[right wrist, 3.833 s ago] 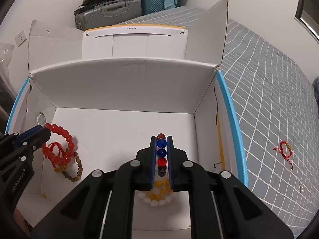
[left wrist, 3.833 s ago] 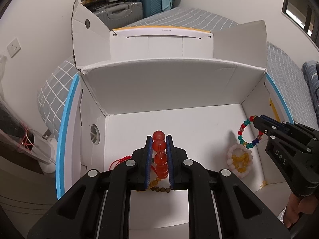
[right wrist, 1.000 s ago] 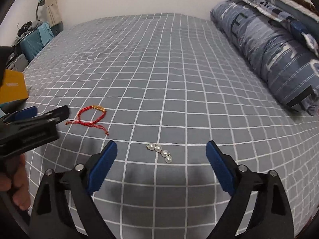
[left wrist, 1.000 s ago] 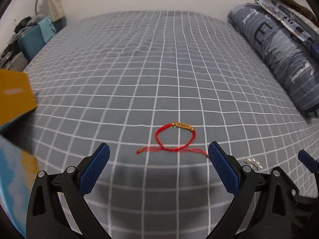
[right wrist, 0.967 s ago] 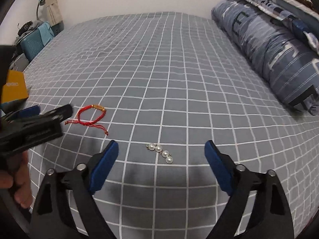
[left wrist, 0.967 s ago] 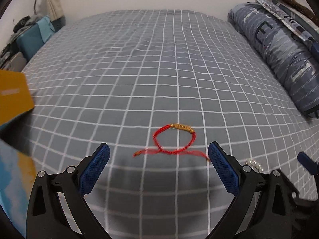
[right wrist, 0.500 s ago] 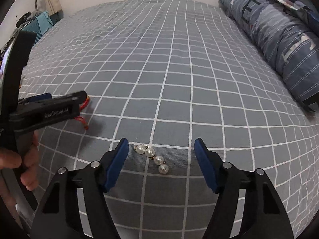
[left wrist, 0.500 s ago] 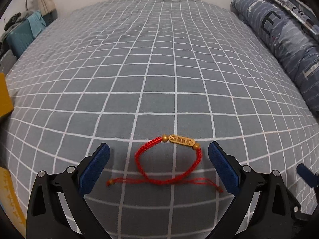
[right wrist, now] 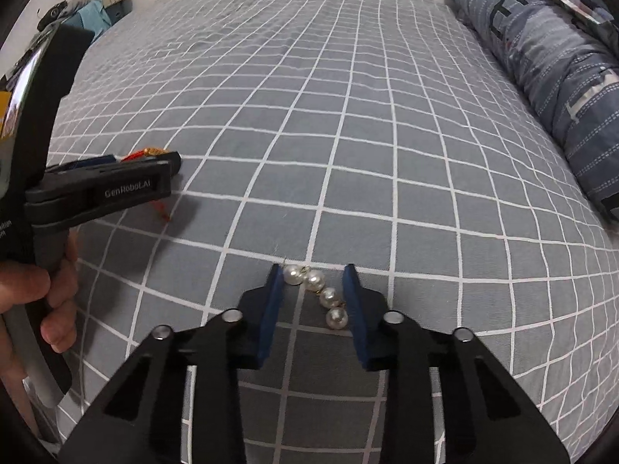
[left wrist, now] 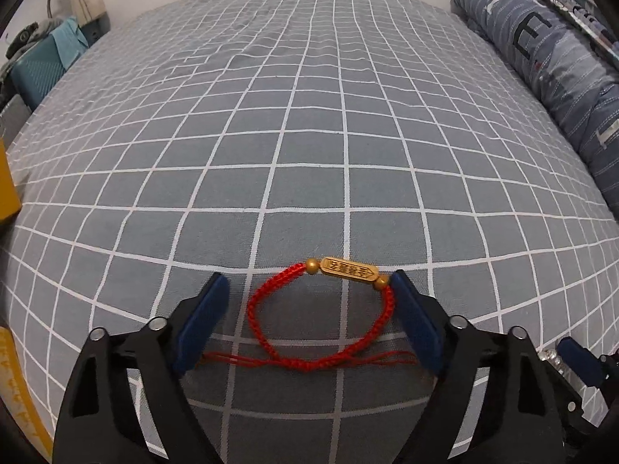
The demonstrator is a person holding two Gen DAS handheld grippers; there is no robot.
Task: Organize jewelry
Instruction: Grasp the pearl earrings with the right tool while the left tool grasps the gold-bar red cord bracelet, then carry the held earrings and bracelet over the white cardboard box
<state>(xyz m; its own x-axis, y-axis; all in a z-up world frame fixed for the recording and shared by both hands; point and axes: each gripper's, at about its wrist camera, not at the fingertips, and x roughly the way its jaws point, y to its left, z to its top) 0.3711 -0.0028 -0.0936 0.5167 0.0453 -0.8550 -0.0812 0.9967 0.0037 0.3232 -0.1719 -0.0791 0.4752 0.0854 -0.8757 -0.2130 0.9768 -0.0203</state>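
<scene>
A red cord bracelet (left wrist: pixel 253 309) with a gold bar (left wrist: pixel 350 270) lies flat on the grey checked bedspread (left wrist: pixel 309 135). My left gripper (left wrist: pixel 308 282) straddles it with its jaws closing. The right pad is at the cord's edge and the left pad stands clear. A short string of white pearls (right wrist: pixel 314 281) lies between the blue pads of my right gripper (right wrist: pixel 312 270). Its jaws are also closing, and the pads are close to the pearls without clearly pressing on them. In the right wrist view, the left gripper (right wrist: pixel 174 160) hides most of the bracelet (right wrist: pixel 153 151).
A blue striped pillow (left wrist: pixel 561 77) runs along the bed's right side. A yellow box edge (left wrist: pixel 7 185) shows at the far left, with a teal suitcase (left wrist: pixel 35 65) beyond the bed. A person's hand (right wrist: pixel 46 290) holds the left gripper's handle.
Both grippers have sunk toward the bedspread. The left jaws have narrowed around the red bracelet, and the right jaws have narrowed much more around the pearls.
</scene>
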